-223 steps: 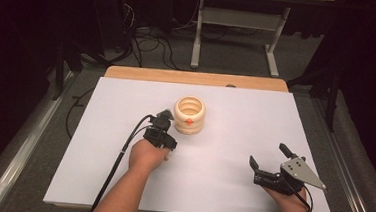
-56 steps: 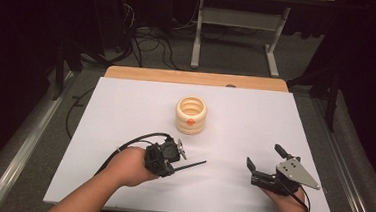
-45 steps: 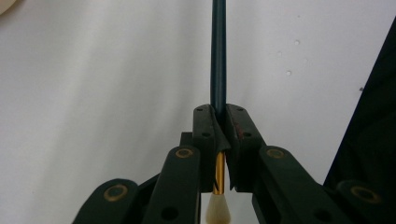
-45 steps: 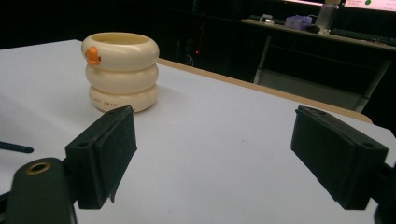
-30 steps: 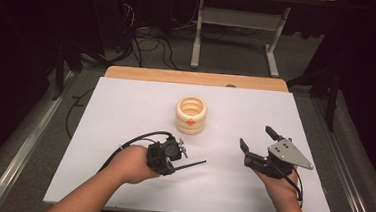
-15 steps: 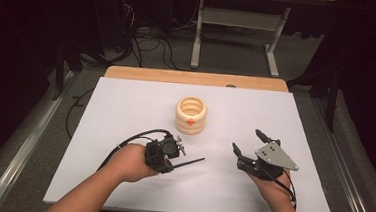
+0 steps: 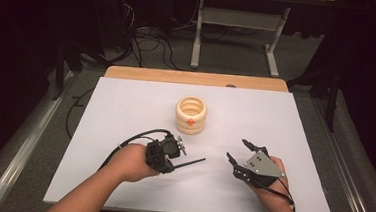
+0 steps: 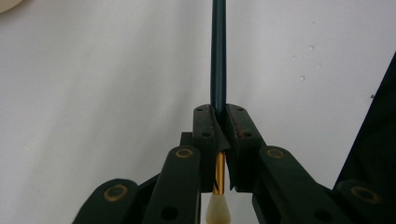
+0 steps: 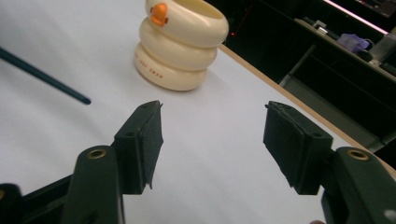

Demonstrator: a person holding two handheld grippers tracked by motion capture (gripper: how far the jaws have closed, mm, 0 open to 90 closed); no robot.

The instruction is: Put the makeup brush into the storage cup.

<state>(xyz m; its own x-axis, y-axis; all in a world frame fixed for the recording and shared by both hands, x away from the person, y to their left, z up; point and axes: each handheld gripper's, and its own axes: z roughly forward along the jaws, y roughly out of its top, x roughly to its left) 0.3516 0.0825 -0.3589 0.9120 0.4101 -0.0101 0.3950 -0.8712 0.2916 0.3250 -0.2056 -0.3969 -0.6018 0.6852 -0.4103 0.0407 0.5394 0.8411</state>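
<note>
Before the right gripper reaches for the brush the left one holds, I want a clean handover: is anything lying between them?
Nothing visible does. The brush points from the left gripper toward the open right gripper across bare white table; the cream holder stands farther back.

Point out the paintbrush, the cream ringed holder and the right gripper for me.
paintbrush (image 8: 218,51), left gripper view, on its dark handle above the jaws.
cream ringed holder (image 7: 190,117), high view, on its front wall near the orange mark.
right gripper (image 9: 212,133), right gripper view, midway between its open jaws.
</note>
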